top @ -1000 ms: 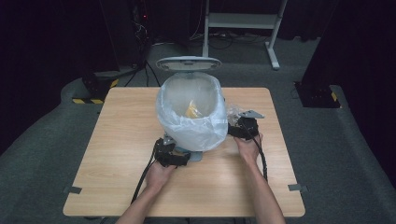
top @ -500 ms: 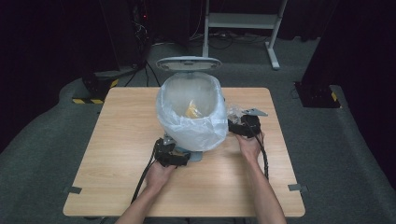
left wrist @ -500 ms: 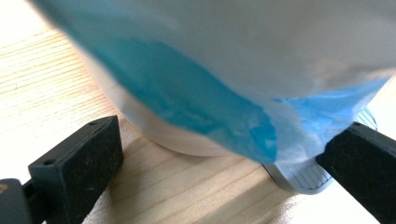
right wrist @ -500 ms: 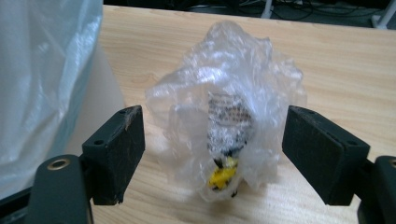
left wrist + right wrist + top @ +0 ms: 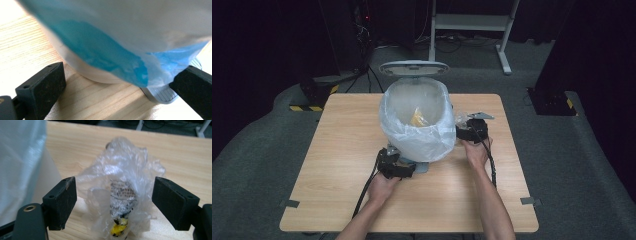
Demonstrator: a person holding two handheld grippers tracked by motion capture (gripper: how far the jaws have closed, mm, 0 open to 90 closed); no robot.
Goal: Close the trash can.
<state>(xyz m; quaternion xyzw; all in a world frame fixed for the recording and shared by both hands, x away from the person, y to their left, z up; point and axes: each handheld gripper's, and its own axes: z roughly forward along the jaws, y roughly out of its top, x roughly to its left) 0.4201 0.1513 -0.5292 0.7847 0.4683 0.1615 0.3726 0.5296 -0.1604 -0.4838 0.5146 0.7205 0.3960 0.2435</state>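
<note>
So the right gripper (image 5: 113, 202) has its jaws spread wide, sitting either side of a crumpled clear plastic wrapper (image 5: 120, 195) on the desk (image 5: 342, 150). Neither pad looks like it's touching the plastic, there's a gap on both sides. From the high view the wrapper (image 5: 461, 120) lies just beside the bin, toward the desk's right edge.

The left gripper (image 5: 120, 90) is wide open too, with its jaws on either side of the base of the white bin (image 5: 95, 75), near the middle of the desk towards the front edge. The bin's foot pedal (image 5: 162, 93) sits right next to one jaw; can't tell if they touch. The bin liner (image 5: 419, 135) hangs over the rim, and something yellow (image 5: 418, 119) lies inside.

There's dark print on the wrapper plus a yellow bit at the bottom, but it's too crinkled to read.
</note>
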